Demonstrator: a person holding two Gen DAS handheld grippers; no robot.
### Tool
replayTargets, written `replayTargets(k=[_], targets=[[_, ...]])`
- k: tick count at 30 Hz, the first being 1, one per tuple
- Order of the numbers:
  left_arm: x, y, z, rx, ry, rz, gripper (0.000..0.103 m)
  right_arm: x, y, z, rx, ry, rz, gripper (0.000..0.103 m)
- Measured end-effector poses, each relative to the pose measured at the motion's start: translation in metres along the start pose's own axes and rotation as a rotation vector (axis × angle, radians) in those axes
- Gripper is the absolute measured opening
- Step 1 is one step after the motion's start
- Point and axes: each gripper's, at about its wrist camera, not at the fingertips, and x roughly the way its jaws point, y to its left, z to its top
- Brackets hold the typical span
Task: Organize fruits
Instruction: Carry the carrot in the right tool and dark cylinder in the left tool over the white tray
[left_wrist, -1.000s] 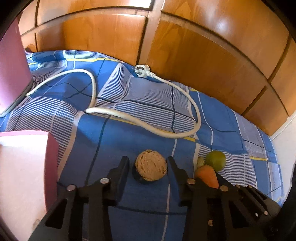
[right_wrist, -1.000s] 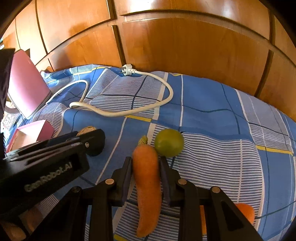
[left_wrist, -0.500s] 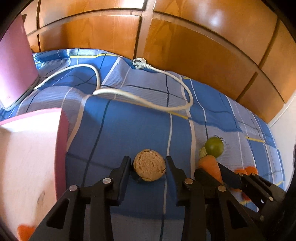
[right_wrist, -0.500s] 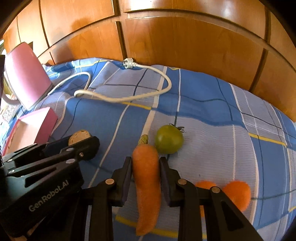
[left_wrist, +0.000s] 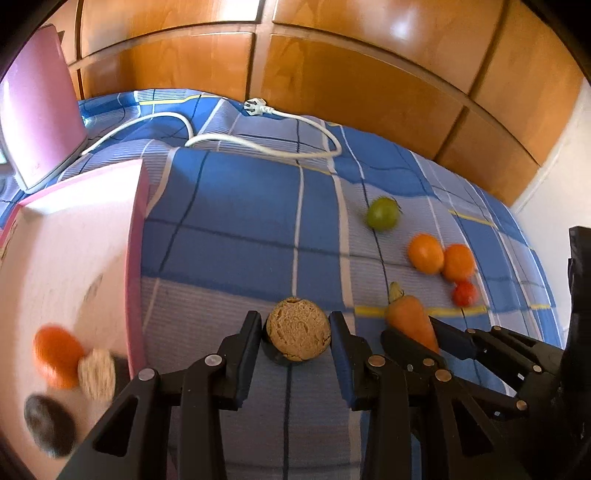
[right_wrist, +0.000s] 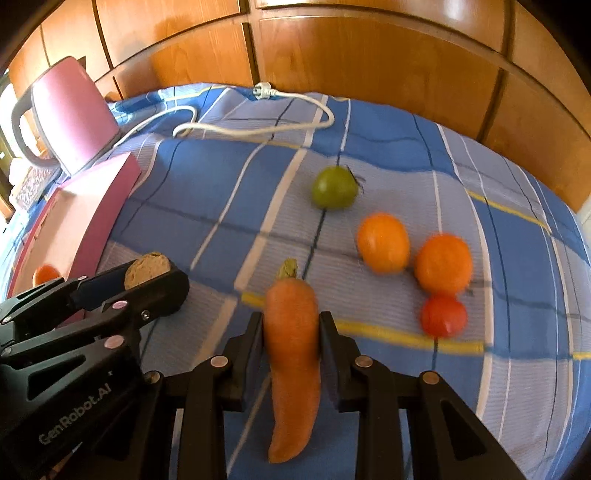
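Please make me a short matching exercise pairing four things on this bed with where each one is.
Things:
1. carrot
2. tan halved fruit
3. green tomato
4. white cable

Places:
A. near the wooden panels
B. loose on the bedspread, beyond the oranges
C. in the left gripper
D. in the right gripper

Pairs: 1-D, 2-C, 3-B, 4-A

Bright, warm daylight in both views. Glare patches on the glossy wooden panels (left_wrist: 369, 85), strongest toward the top. Strong fisheye bending; panel lines and bedspread (right_wrist: 388, 155) stripes curve, corners vignetted black. Motion blur on the pink box (left_wrist: 74, 258) and its contents at the left edge, milder on the oranges (right_wrist: 413, 251). Soft, short shadows under the fruit.
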Motion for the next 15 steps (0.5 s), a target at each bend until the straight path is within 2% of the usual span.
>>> replayTargets(k=[5, 15], targets=[[-0.013, -0.005, -0.019, 0.024, -0.001, -0.006, 0.038, -0.014, 0.000, -0.025, 0.016, 0.009, -0.004, 0.030], [-0.038, -0.020, -0.050, 0.074, -0.006, -0.040, 0.038, -0.047, 0.004, -0.077, 0.044, -0.037, -0.019, 0.029]])
